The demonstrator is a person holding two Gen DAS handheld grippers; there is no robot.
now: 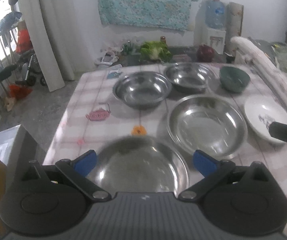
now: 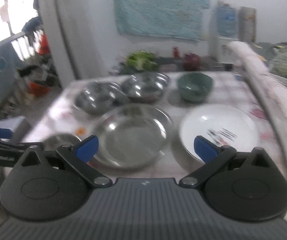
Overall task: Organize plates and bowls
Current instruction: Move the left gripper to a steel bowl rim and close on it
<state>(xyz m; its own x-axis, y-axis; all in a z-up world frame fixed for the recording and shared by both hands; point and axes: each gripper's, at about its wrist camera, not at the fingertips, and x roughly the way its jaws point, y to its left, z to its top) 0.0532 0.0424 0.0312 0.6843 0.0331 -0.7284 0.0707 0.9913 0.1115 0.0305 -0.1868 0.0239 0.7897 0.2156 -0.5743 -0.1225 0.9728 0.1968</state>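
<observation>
On the checked tablecloth (image 1: 95, 100) stand several dishes. A steel plate (image 1: 141, 166) lies nearest, framed by my left gripper (image 1: 144, 163), which is open above it. A larger steel plate (image 1: 205, 126) sits right of centre, two steel bowls (image 1: 142, 90) (image 1: 187, 76) behind, a green bowl (image 1: 234, 79) at the back right and a white plate (image 1: 263, 118) at the right. My right gripper (image 2: 145, 149) is open and hovers over the near edges of the large steel plate (image 2: 131, 136) and the white plate (image 2: 219, 132). The right wrist view is blurred.
A rolled white cloth (image 1: 263, 66) runs along the table's right edge. A lettuce (image 1: 155, 51), a red bag (image 1: 205, 53) and bottles sit behind the table. A cardboard box (image 1: 1, 160) stands at the near left, the floor (image 1: 43, 108) beyond the left edge.
</observation>
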